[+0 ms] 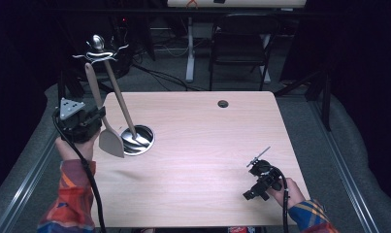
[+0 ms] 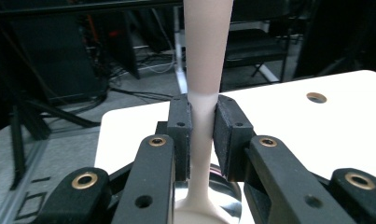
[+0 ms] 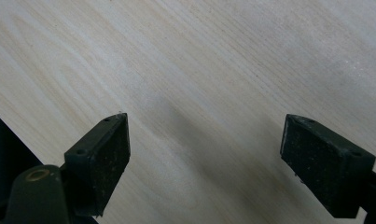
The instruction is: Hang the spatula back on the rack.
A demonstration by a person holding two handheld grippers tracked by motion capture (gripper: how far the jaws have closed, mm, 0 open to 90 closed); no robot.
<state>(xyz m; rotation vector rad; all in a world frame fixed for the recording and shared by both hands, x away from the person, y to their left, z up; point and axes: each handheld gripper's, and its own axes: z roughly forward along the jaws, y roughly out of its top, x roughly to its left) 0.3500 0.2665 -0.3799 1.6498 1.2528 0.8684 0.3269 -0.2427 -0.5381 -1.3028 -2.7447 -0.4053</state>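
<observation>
Spatula point(image 1: 105, 127) sits clamped in your left gripper point(image 1: 89, 121): in the left gripper view both pads press on the pale handle point(image 2: 202, 116), which runs up past the top edge, and the flat blade point(image 1: 111, 141) hangs just at the near rim of the steel holder point(image 1: 147, 141) at the table's left side. Step in hand, by my reading: you carry the spatula at the holder, either lifting it clear or setting it in; the stills alone don't settle which.

Next move, if it goes in: bring the blade over the opening, keep the handle steep, lower until the blade rests inside, then part the jaws. If it comes out: lift until the blade clears the rim before you swing it across the table point(image 1: 207, 160). Mind the second utensil either way.

Right gripper point(image 1: 257, 190) rests low over bare wood at the near right of the table, jaws wide apart, nothing between them; the right gripper view shows plain tabletop between the pads point(image 3: 101, 156).

Count:
- spatulas in hand: one
- long-handled utensils point(image 1: 120, 99) standing in the holder: one; its working end is hidden inside the cup, so I can't name the kind
- steel holders: one
- metal spoon-like pieces point(image 1: 97, 44) on the dark rack point(image 1: 101, 56) beyond the table's far left corner: probably one, view is dim
- grommet holes point(image 1: 223, 104) in the tabletop: one
- folding chairs point(image 1: 241, 46) behind the table: one
</observation>
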